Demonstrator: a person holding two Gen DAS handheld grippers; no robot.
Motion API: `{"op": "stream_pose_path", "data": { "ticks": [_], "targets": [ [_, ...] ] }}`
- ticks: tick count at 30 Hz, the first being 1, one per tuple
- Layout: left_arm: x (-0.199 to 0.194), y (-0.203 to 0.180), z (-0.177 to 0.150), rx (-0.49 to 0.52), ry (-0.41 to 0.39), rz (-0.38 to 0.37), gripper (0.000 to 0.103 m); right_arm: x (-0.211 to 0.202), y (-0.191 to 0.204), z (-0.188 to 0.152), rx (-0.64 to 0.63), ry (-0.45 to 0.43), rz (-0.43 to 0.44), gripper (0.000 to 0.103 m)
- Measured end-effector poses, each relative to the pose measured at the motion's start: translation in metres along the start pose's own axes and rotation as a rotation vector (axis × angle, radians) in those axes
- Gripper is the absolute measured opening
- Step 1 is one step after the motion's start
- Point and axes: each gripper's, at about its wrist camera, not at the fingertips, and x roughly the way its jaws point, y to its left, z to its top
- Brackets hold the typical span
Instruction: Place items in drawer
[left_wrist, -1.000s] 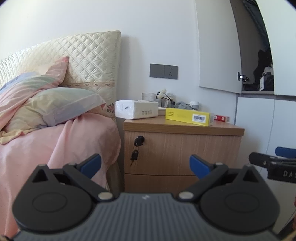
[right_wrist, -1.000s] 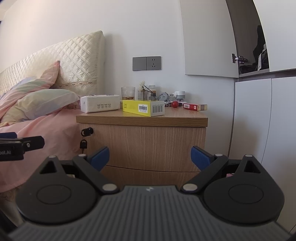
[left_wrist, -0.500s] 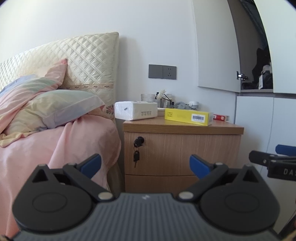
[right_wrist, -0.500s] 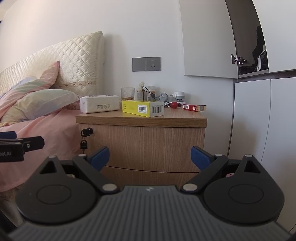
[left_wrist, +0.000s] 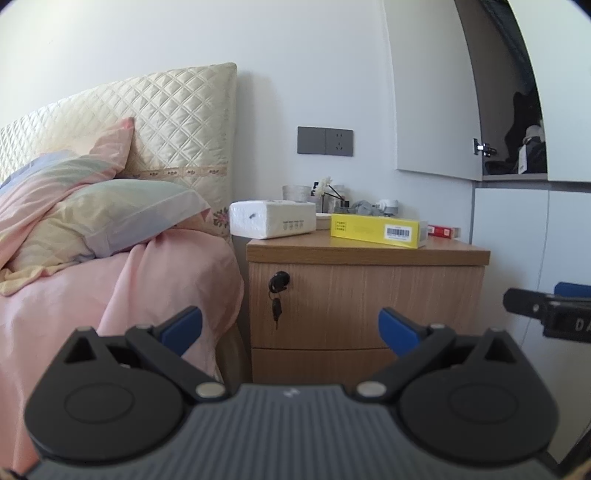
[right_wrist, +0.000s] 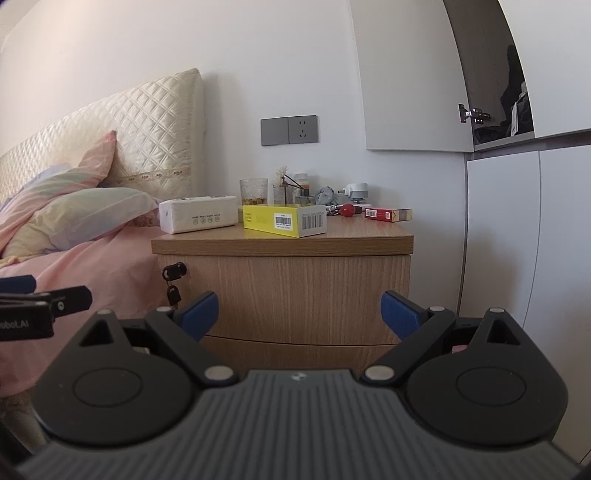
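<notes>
Both grippers, left gripper (left_wrist: 290, 328) and right gripper (right_wrist: 299, 312), are hanging with fingers spread wide, gripping nothing, facing the closed wooden nightstand drawer (right_wrist: 295, 295); the long yellow cardboard box (right_wrist: 284, 220) is sitting on top, at twelve o'clock.

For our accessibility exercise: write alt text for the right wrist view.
An open right gripper faces a wooden nightstand whose drawers are shut, a key hanging from the top lock. On top sit a tissue pack, a yellow box and a red box. A bed stands left.
</notes>
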Motion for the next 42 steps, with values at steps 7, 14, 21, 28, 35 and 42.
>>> {"op": "stream_pose_path", "data": {
  "ticks": [7,14,21,28,35,42],
  "targets": [
    [0.015,-0.003,0.005,0.047,0.000,0.056,0.103,0.005,-0.010,0.005,0.068,-0.008,-0.007,0.097],
    [0.034,-0.008,0.015,0.080,-0.020,0.098,0.103,0.011,-0.011,0.010,0.058,-0.026,-0.028,0.097],
    [0.051,-0.004,0.024,0.017,0.003,0.028,0.102,0.026,-0.015,0.019,0.039,-0.061,-0.048,0.097],
    [0.079,-0.010,0.045,-0.014,0.005,-0.005,0.103,0.048,-0.032,0.037,0.108,-0.053,-0.014,0.097],
    [0.112,-0.013,0.057,0.045,0.000,-0.030,0.103,0.074,-0.049,0.061,0.117,-0.118,-0.047,0.097],
    [0.149,0.018,0.053,-0.046,-0.005,-0.001,0.103,0.111,-0.082,0.059,0.120,-0.140,-0.012,0.097]
  ]
}}
